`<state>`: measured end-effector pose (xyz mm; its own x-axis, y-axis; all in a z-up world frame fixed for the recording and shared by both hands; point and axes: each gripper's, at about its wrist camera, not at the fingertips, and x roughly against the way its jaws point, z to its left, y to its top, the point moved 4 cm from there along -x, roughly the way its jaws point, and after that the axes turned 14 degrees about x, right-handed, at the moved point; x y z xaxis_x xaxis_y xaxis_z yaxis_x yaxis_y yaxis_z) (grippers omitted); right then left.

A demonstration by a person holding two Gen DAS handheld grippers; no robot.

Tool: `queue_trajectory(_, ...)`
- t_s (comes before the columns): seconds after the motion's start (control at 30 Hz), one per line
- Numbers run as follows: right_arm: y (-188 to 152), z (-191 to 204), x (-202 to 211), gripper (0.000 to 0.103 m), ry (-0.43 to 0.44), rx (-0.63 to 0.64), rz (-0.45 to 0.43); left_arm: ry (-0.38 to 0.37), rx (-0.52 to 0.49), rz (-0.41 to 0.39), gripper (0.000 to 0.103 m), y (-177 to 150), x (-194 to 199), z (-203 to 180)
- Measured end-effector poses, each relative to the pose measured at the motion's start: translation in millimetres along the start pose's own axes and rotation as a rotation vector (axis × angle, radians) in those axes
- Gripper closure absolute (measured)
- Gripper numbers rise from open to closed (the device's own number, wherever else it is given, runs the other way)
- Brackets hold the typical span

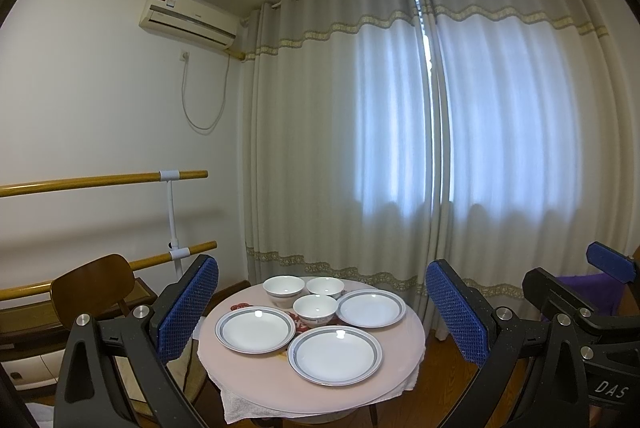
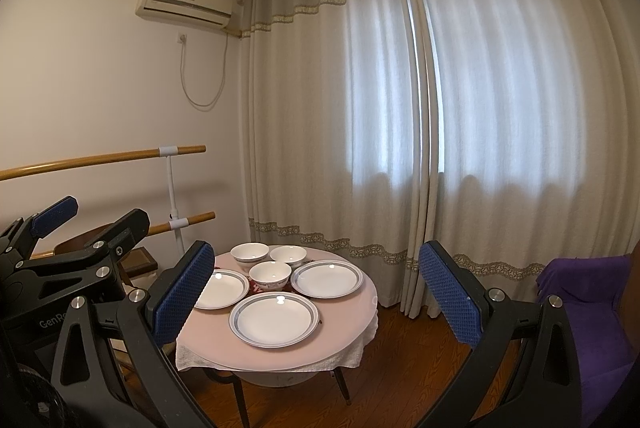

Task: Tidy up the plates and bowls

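A small round table (image 1: pixel 256 384) (image 2: pixel 216 342) with a pale pink top holds three white plates with grey rims and three white bowls. The plates lie at the front (image 1: pixel 335 354) (image 2: pixel 274 319), left (image 1: pixel 255 329) (image 2: pixel 222 288) and right (image 1: pixel 371 307) (image 2: pixel 327 278). The bowls (image 1: pixel 315 309) (image 2: pixel 270 275) cluster behind them, two at the back (image 1: pixel 283 290) (image 1: pixel 325 286). My left gripper (image 1: pixel 322 316) hangs open, well short of the table, nothing between its blue pads. My right gripper (image 2: pixel 316 302) is open too, held back and empty.
A brown wooden chair (image 1: pixel 94 284) stands left of the table, before two wooden wall bars (image 1: pixel 100 182). Long pale curtains (image 1: pixel 400 132) hang close behind. A purple-covered seat (image 2: pixel 588 312) sits at the right. White cloth hangs from the table's edge over wooden floor (image 2: pixel 404 368).
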<state>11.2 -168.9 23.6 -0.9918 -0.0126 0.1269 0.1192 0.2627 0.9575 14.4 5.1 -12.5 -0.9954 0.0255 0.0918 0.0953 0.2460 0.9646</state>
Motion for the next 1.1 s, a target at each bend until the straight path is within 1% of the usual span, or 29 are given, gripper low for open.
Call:
queue_trajectory(0.4, -1.6, 0.9, -0.7, 0.000, -0.001, -0.001, 0.002, 0.004, -0.005, 0.003, 0.001, -1.0, -0.8, 0.2)
queue_trajectory(0.53, -3.8, -2.6, -5.8, 0.000, 0.009, -0.009, 0.014, 0.019, -0.008, 0.013, 0.001, -3.9, -9.0, 2.1)
queue_trajectory(0.63, -7.8, -1.1, -18.8, 0.000, 0.024, -0.013, 0.026, 0.033, -0.008, 0.030, 0.001, -8.2, -21.2, 5.1)
queue_trajectory(0.7, -12.6, 1.6, -31.5, 0.000, 0.037, -0.015, 0.040, 0.046, -0.009, 0.047, 0.001, -11.6, -34.4, 7.4)
queue_trajectory(0.83, -27.8, 8.0, -73.0, 0.000, 0.077, -0.013, 0.080, 0.067, -0.014, 0.071, 0.001, -20.0, -69.3, 11.1)
queue_trajectory(0.93, -43.3, 13.5, -110.4, 0.000, 0.113, -0.009, 0.114, 0.069, -0.018, 0.090, 0.001, -31.9, -106.8, 16.1)
queue_trajectory(1.1, -71.0, 21.1, -179.8, 0.000, 0.173, -0.036, 0.140, 0.091, 0.002, 0.157, 0.001, -48.7, -180.8, 26.7)
